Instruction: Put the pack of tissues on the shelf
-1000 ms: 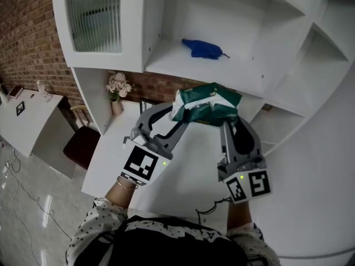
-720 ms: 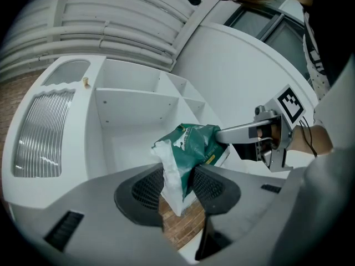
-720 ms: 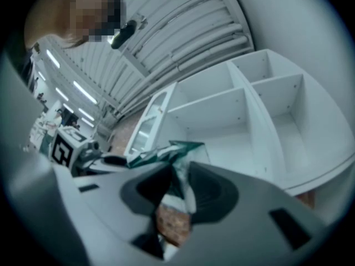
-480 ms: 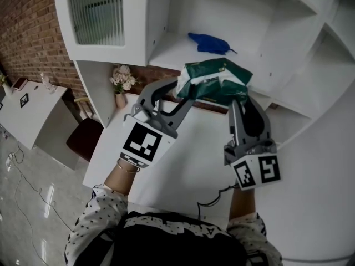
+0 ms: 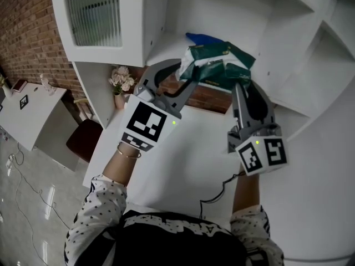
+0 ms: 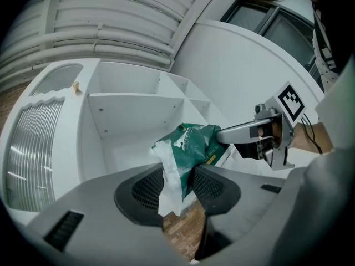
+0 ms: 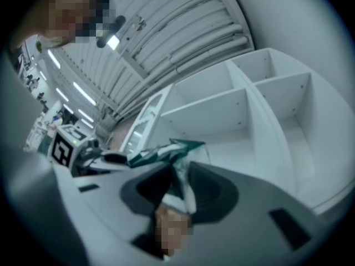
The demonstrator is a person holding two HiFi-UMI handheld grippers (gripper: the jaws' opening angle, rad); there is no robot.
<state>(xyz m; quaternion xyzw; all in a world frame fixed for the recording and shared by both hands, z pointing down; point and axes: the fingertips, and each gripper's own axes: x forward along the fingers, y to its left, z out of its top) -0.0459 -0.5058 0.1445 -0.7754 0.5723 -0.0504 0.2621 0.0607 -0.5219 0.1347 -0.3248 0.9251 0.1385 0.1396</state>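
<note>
Head view: holds the pack of tissues in the air by both ends, just in front of the lip of the open shelf, not yet on it. Pinches the crumpled white end in the left gripper, jaws closed on the wrap; same reading in the left gripper view. Clamps the other end in the right gripper, jaws likewise tight on wrap, matched in the right gripper view.

To do this step well: keep both ends level, lift clear of the shelf lip, push forward into the compartment, lower flat, and only then open both sets of jaws together. Avoid pulling the ends apart: risks tearing or stretching the soft wrap.

Around: blue object on that same shelf, right behind the pack, probably a cloth, hard to tell from here. Set down beside or in front of it, not on top. Ribbed-glass cabinet door just left of the opening, upright divider on the right; mind both with the gripper bodies. Below: white table, flower vase against the brick wall, all well apart from the path.
</note>
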